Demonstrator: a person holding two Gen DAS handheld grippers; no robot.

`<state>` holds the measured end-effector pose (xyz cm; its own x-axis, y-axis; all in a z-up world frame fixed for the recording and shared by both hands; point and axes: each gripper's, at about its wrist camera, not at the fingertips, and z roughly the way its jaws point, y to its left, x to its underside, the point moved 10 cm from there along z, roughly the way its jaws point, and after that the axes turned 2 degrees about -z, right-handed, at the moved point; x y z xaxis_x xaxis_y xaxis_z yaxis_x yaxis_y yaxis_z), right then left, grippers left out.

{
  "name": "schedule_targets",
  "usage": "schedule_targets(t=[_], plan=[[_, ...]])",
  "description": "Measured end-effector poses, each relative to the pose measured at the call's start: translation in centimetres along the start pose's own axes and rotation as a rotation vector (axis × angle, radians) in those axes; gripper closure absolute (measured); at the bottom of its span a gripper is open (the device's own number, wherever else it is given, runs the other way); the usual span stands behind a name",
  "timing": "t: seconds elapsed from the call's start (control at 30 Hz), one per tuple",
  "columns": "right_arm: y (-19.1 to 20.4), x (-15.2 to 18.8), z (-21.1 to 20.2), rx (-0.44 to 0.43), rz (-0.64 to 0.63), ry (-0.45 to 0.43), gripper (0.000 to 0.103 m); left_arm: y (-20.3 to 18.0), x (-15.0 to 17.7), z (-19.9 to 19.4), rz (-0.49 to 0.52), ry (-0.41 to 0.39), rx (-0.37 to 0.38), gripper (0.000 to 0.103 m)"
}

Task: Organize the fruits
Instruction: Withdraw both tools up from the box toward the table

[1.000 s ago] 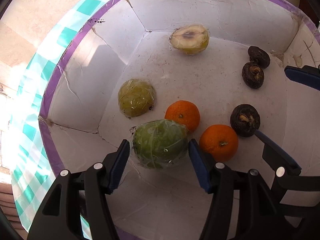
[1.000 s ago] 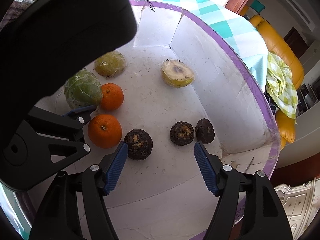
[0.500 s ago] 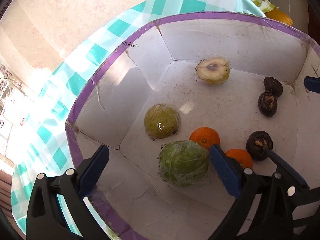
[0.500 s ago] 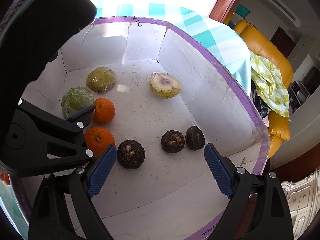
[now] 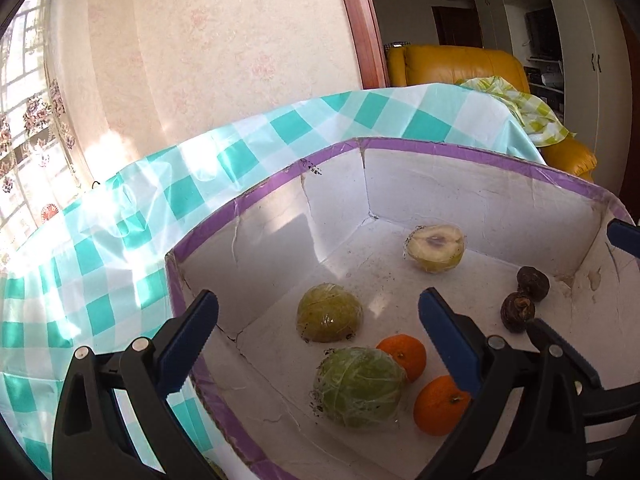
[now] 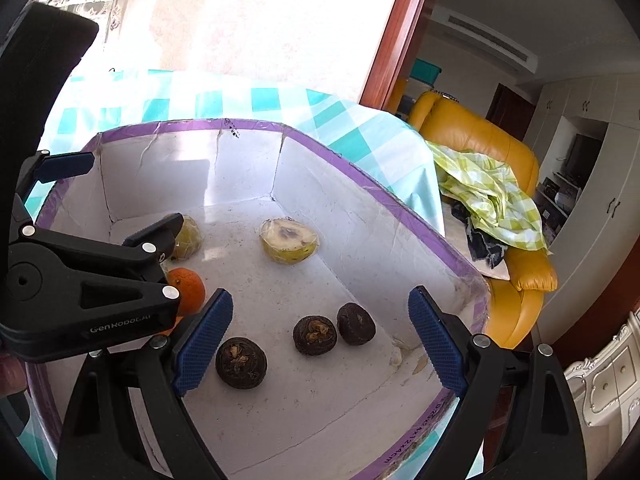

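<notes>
Both tools stand wide apart and hold nothing: the left gripper (image 5: 318, 342) hangs over the near left corner of the white box (image 5: 460, 188), and the right gripper (image 6: 320, 340) hangs over its right part. Below the left one lie a wrapped green fruit (image 5: 358, 386) and two oranges (image 5: 402, 356), one touching the green fruit, and below the right one lie three dark fruits (image 6: 241, 363) on the box floor. Farther in are a wrapped yellow-green half (image 5: 329, 312) and a cut half (image 5: 435, 248) near the far wall, then the checked cloth (image 5: 132, 216) under the box, and the yellow sofa (image 6: 476, 136) behind.
</notes>
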<state>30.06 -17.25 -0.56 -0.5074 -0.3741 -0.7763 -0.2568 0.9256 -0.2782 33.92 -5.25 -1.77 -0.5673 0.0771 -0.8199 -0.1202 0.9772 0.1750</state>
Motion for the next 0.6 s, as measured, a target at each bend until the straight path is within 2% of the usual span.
schedule_targets(t=[0.1,0.2,0.33,0.6], plan=[[-0.7,-0.4,-0.7,0.035,0.045,-0.072,0.017,1.0,-0.6,-0.5,-0.049,-0.060,-0.071,0.002],[-1.4,-0.7,-1.2,0.043,0.091,-0.134,0.017,0.9,-1.3,-1.8,0.053,-0.166,-0.192,0.002],[-1.8,-1.0,-1.8,0.058,0.110,-0.180,0.017,1.5,-1.4,-2.1,-0.013,-0.184,-0.179,0.002],[-2.6,-0.8,-3.1,0.055,0.185,-0.279,0.016,2.0,-1.7,-3.3,-0.037,-0.259,-0.219,0.002]])
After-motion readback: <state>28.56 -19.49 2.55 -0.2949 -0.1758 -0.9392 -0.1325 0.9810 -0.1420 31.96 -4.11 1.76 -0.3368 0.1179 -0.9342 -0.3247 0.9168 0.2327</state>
